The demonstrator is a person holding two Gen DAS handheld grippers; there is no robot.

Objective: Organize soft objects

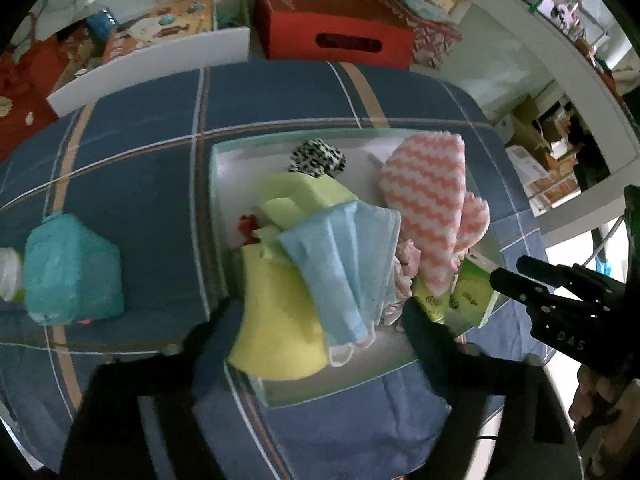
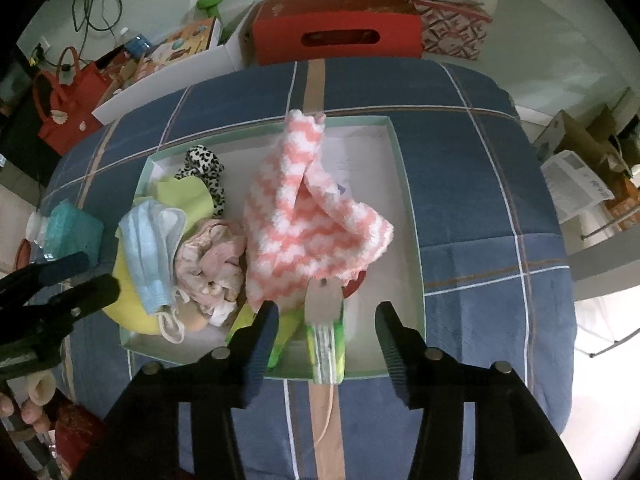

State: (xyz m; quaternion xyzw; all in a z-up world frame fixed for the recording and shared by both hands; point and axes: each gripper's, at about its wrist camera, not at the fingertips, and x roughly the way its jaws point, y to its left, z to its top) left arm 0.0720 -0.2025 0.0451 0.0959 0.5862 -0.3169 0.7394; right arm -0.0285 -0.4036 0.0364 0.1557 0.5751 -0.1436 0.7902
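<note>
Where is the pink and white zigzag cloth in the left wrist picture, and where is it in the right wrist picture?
Left wrist view: the zigzag cloth lies in the tray, right of centre, beside the blue face masks.
Right wrist view: the zigzag cloth lies at the centre of the tray, ahead of the open right claw.
Shared landmark: the red box behind the table.

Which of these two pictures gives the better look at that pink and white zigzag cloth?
The right wrist view: the pink and white cloth lies centred in the tray, its fold and fuzzy edges clear. The left wrist view shows it off to the side, its near end overlapping a green packet.
</note>
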